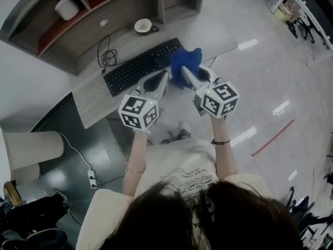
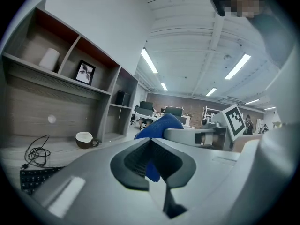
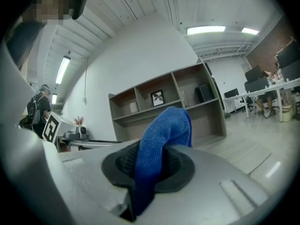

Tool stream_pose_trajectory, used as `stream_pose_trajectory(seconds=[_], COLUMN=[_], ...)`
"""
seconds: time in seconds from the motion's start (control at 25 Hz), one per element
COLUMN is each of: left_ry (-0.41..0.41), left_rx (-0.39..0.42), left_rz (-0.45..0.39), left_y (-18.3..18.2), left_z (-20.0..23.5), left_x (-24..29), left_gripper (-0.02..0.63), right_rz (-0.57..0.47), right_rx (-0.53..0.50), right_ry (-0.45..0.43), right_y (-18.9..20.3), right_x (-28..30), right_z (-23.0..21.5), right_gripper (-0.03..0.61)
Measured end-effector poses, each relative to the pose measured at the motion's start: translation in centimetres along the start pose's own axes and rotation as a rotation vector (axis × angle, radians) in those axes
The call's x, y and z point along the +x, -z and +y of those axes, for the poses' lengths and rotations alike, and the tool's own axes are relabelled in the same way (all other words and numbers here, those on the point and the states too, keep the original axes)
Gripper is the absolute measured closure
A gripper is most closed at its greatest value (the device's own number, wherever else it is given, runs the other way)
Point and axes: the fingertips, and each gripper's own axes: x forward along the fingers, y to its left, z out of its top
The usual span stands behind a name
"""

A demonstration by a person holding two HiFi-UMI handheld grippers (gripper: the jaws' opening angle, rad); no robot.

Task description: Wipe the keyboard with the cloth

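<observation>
A black keyboard (image 1: 143, 65) lies aslant on the grey desk (image 1: 210, 34); its corner shows low in the left gripper view (image 2: 35, 176). A blue cloth (image 1: 186, 62) hangs over the keyboard's right end, bunched upward, with my right gripper (image 1: 183, 70) shut on it. In the right gripper view the cloth (image 3: 165, 132) runs down between the pads of the right gripper (image 3: 150, 159). My left gripper (image 1: 165, 75) hovers just left of the cloth, jaws together and empty. In its own view the left gripper (image 2: 151, 142) has the cloth (image 2: 159, 124) behind its tips.
A brown-and-white cup (image 1: 144, 25) stands behind the keyboard, and a coiled black cable (image 1: 106, 56) lies at its left. The wooden shelf unit holds a white pot (image 1: 66, 8). A power strip (image 1: 92, 178) lies on the floor under the desk's edge.
</observation>
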Motion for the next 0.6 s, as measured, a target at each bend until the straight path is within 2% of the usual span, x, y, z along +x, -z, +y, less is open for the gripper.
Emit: stream_pose_trajectory(seconds=[0.6], left_ry=[-0.098], left_rx=[-0.017], left_rz=[-0.009], left_y=[0.0], left_z=[-0.6], left_x=[4.1], left_gripper=[0.612], right_rz=[0.041], right_rx=[-0.017], right_ry=[-0.082], right_y=[-0.5], right_x=[-0.5], right_z=[-4.7], right_gripper=[0.52])
